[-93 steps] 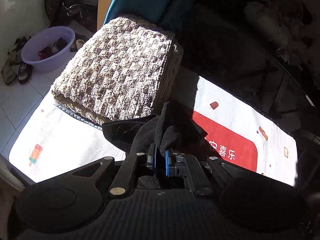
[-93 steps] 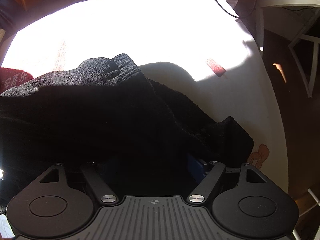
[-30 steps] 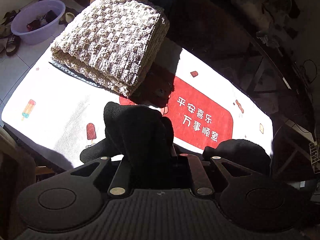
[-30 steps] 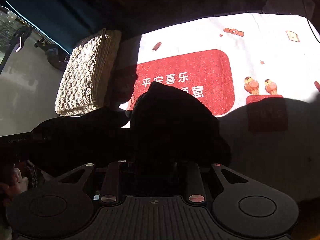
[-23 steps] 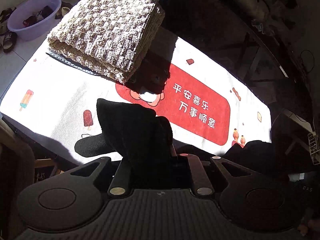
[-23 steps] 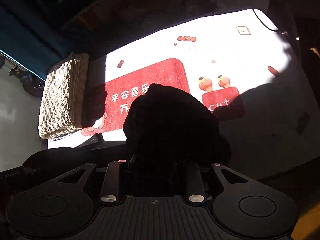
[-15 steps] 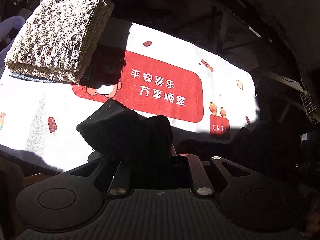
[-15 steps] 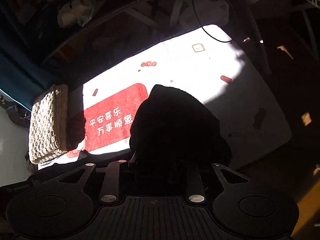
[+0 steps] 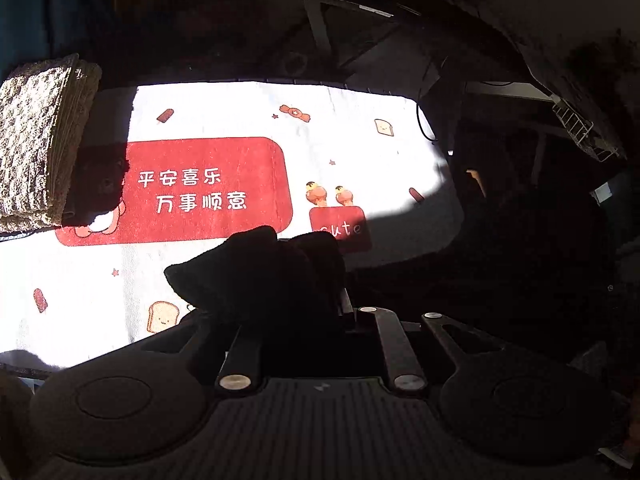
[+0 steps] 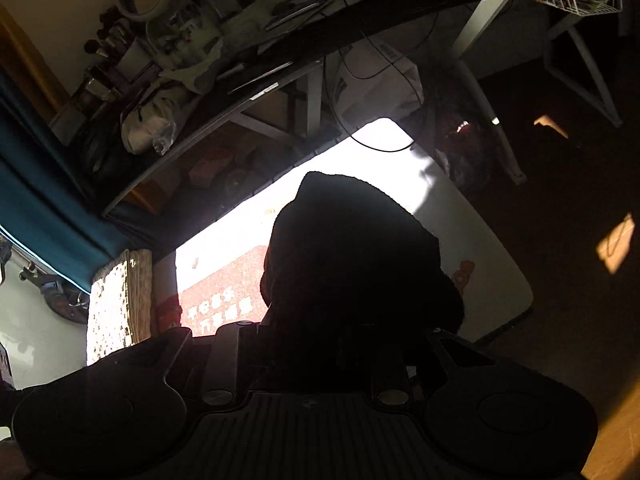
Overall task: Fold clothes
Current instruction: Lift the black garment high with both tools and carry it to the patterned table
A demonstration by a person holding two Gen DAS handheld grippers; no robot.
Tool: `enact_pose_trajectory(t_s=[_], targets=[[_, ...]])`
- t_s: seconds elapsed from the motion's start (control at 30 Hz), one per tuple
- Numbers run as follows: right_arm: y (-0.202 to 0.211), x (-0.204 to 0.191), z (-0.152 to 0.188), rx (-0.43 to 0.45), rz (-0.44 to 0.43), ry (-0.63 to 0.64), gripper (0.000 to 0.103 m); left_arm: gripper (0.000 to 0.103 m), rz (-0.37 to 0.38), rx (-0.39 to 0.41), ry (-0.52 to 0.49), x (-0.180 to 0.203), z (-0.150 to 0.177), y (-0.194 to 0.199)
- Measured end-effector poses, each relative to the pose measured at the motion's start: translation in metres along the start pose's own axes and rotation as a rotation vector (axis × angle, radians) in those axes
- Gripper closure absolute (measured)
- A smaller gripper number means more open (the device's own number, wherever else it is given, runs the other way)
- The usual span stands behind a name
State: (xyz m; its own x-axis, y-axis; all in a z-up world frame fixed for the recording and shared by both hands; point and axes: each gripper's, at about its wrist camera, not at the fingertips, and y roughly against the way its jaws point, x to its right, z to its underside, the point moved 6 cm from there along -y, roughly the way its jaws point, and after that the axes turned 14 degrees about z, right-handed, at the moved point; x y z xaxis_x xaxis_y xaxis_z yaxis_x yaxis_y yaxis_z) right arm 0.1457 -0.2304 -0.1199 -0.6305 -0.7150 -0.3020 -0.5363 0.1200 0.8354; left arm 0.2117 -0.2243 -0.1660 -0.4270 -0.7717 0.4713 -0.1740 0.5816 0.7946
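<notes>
Between the fingers of the left gripper (image 9: pixel 304 312) a bunch of black garment (image 9: pixel 260 276) is clamped, the jaws drawn narrow on it and the fingertips buried in the cloth. Ahead of that gripper lies the printed mat (image 9: pixel 224 184) on the tabletop, its near right part lost in shadow. Far to its left a folded knitted blanket (image 9: pixel 36 140) is seen, cut off by the frame edge. From the right gripper (image 10: pixel 340 344) the same garment rises as a black silhouette; the fingers are hidden, but the cloth is held narrowly there too.
</notes>
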Motion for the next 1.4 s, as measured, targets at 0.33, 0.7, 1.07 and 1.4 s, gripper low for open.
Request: enact_pose_trajectory(t_s=[0.33, 0.7, 1.07, 1.4], targets=[[0.068, 0.175, -0.005, 0.125, -0.016, -0.215, 0.08, 0.089, 0.067, 0.003, -0.262, 0.189, 0.014, -0.059], [0.159, 0.353, -0.027, 0.321, 0.082, -0.323, 0.08, 0.089, 0.281, -0.021, -0.369, 0.383, 0.03, -0.136], [0.229, 0.482, -0.024, 0.504, 0.254, -0.475, 0.08, 0.089, 0.466, -0.035, -0.41, 0.495, 0.013, -0.206], [0.219, 0.589, -0.099, 0.638, 0.249, -0.607, 0.08, 0.089, 0.53, -0.106, -0.55, 0.614, -0.026, -0.307]])
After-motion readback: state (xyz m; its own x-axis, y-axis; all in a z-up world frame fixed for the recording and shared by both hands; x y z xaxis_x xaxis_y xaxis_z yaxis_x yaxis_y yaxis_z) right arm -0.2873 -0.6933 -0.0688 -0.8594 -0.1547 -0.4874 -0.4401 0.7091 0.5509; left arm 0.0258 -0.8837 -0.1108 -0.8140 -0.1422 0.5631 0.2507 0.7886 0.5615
